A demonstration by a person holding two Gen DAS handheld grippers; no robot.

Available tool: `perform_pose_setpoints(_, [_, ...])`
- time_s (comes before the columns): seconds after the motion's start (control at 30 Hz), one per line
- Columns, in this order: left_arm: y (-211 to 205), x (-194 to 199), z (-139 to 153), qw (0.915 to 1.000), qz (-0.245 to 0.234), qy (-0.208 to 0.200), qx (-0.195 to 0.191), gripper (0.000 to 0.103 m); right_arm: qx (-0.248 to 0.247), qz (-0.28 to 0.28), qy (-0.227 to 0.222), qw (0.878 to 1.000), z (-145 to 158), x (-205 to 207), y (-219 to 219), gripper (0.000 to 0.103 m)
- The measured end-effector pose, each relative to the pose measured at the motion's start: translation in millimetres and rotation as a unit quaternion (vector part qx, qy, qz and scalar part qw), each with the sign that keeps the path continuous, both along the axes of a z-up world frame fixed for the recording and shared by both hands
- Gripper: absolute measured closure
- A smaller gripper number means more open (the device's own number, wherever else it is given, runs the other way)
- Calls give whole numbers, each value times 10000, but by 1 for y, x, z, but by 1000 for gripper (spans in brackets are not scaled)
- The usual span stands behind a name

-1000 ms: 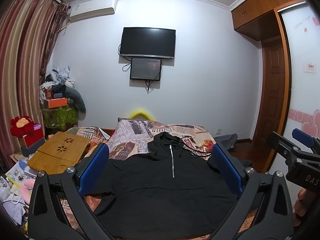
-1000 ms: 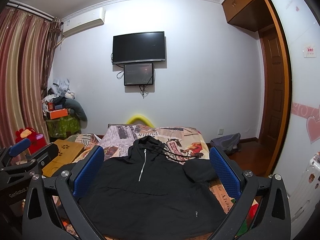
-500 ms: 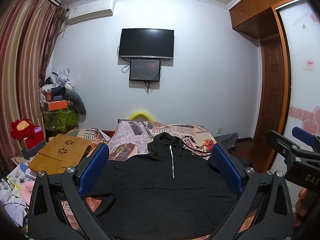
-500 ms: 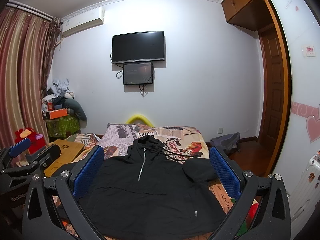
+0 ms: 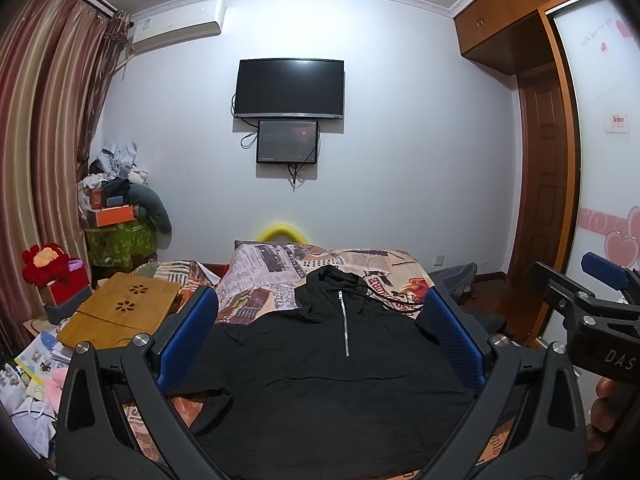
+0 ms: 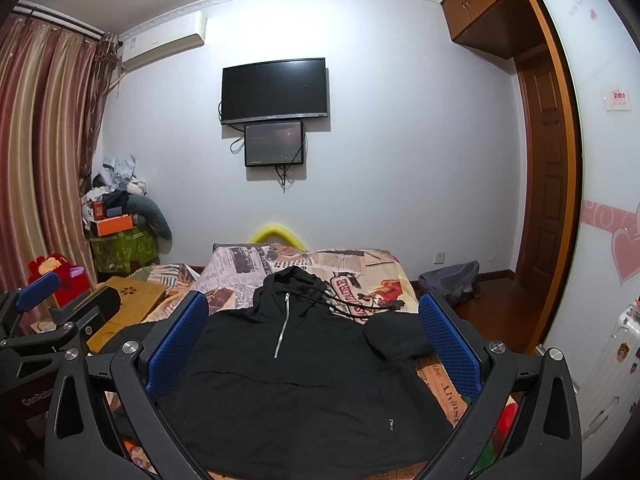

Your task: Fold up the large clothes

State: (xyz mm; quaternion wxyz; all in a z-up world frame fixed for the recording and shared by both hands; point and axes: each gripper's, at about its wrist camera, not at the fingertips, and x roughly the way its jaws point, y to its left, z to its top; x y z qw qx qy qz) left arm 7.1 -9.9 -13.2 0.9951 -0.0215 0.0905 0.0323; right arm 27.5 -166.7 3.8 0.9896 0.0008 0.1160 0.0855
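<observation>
Black hoodie lies flat, front up, on the bed w/ newsprint-pattern cover, hood toward the far wall, zip down the chest. Left gripper and right gripper both hang above its near hem, jaws wide apart, nothing held. One sleeve looks folded in by the right gripper's blue pad, tho fisheye makes that hard to judge
</observation>
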Motion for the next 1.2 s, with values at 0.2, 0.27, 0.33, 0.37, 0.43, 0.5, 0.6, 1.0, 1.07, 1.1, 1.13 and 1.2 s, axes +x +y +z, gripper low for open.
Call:
perform_pose_setpoints(0.2, [2,4,0,10000,-38,17,-52,0,17,-27,61,10000,-1,4,-3,0])
perform_pose_setpoints(0.27, [3,6,0,9999,-61,34,-82,0,9,-38,84,10000,-1,6,-3,0])
perform_pose_setpoints(0.33, [7,11,0,9998,-94,63,-150,0,4,-57,120,9999,-2,9,-3,0])
perform_pose_setpoints(0.37, [9,13,0,9997,-99,82,-193,0,-5,-65,133,9999,-2,11,-3,0])
perform_pose_setpoints(0.43, [16,19,0,9996,-69,115,-268,0,-36,-75,158,9998,-4,16,-2,0])
perform_pose_setpoints(0.5, [23,25,0,9996,66,108,-260,0,-95,-85,201,9997,-5,23,0,0])
perform_pose_setpoints(0.6, [34,36,-1,9995,288,29,-112,0,-174,-65,250,9995,-9,34,2,0])
perform_pose_setpoints(1.0, [144,93,-30,9898,1247,614,323,0,-842,363,837,9923,-36,108,32,0])
perform_pose_setpoints(1.07, [170,103,-41,9859,1373,946,130,0,-901,419,1000,9900,-41,121,36,0])
perform_pose_setpoints(1.1, [189,109,-50,9830,1436,1141,-28,0,-927,436,1080,9889,-45,127,38,0])
perform_pose_setpoints(1.13, [202,112,-56,9804,1500,1272,-143,0,-962,439,1144,9878,-48,132,39,0])
perform_pose_setpoints(1.2, [231,116,-75,9740,1609,1545,-384,0,-1085,400,1262,9852,-55,141,43,0])
